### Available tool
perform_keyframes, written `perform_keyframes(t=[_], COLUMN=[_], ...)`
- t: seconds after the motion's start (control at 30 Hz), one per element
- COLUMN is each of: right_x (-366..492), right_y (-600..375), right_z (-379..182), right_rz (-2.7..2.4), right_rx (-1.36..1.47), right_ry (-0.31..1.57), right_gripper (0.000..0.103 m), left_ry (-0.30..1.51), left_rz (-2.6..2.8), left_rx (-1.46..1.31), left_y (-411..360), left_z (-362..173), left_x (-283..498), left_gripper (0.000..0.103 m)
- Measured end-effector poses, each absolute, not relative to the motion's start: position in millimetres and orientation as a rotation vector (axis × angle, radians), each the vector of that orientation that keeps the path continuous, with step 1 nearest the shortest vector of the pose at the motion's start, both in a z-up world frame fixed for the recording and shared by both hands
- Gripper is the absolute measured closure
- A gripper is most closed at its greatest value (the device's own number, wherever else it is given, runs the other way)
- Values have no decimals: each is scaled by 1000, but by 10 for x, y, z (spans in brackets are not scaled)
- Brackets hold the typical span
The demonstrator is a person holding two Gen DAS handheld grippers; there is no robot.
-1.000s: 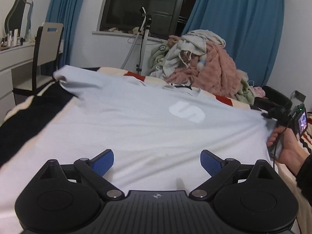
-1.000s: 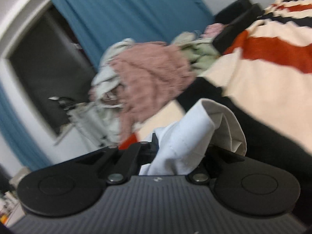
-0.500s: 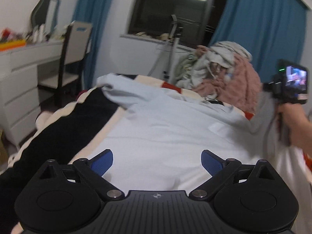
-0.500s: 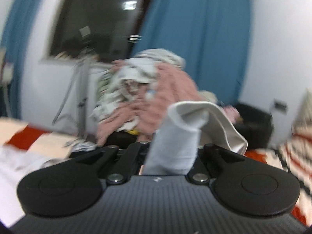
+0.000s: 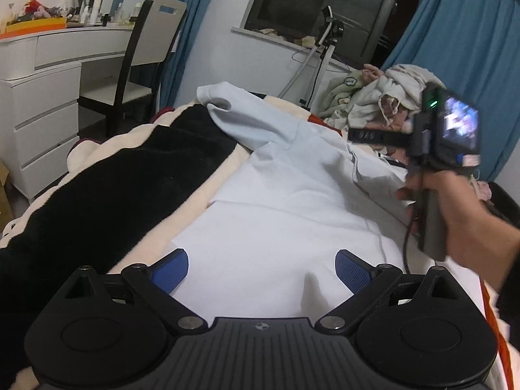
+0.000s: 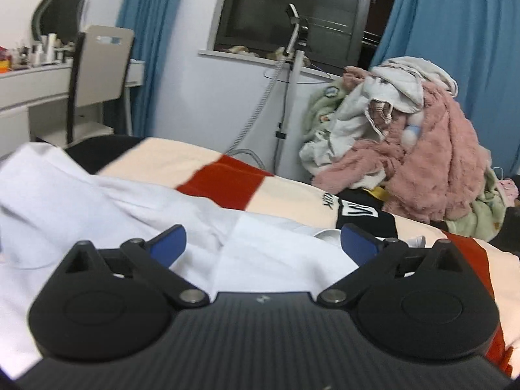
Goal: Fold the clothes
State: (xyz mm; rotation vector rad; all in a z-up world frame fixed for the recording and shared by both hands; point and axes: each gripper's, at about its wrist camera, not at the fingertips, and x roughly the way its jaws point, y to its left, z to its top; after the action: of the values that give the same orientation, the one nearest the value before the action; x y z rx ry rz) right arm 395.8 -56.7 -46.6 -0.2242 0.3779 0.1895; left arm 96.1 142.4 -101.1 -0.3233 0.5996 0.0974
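Both sets of jaws stand wide with nothing clamped: the left gripper [image 5: 261, 268] shows its blue pads far apart over flat cloth at the bottom of its view, and the right gripper [image 6: 263, 242] has just been opening, its pads now spread with only loose fabric lying below them, none of it pinched. The pale blue T-shirt [image 5: 286, 214] fills the middle of the left wrist view, spread on the striped blanket [image 5: 107, 195] that covers the bed. Its near part lies smooth and almost white under the light. One sleeve [image 5: 227, 107] reaches toward the upper left of the frame, its cuff open and a little raised. On the right side a section is turned over onto the body, leaving a straight edge and a stitched seam running down toward the lower right; how neatly that flap sits is hard to judge, since the person's right hand [image 5: 455, 208] and the handle it grips cover part of it. In the right wrist view the shirt occupies the lower left, rumpled into soft ridges, with a folded edge just ahead of the pads. A heap of clothes [image 6: 406, 149] sits at the upper right.
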Motion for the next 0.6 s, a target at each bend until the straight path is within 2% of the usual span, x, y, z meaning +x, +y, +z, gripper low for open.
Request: perform_keyframes(t=[0.13,0.33,0.6], right_x=[3503,2368,641], right_y=[-781,-1366,-1922], right_z=[-176,171,239], right_rz=[210,215,156], right_rx=[-157,35,158], right_ry=[337,261,189], right_gripper=[0,0,0], left_ry=[592,560,500], left_rz=[81,48,-23], left_rx=[-289,-216,-122], left_y=[1320,1133,778], left_z=[-990,-867,-614], left_x=[973,830,300], left_gripper=[5,5,5])
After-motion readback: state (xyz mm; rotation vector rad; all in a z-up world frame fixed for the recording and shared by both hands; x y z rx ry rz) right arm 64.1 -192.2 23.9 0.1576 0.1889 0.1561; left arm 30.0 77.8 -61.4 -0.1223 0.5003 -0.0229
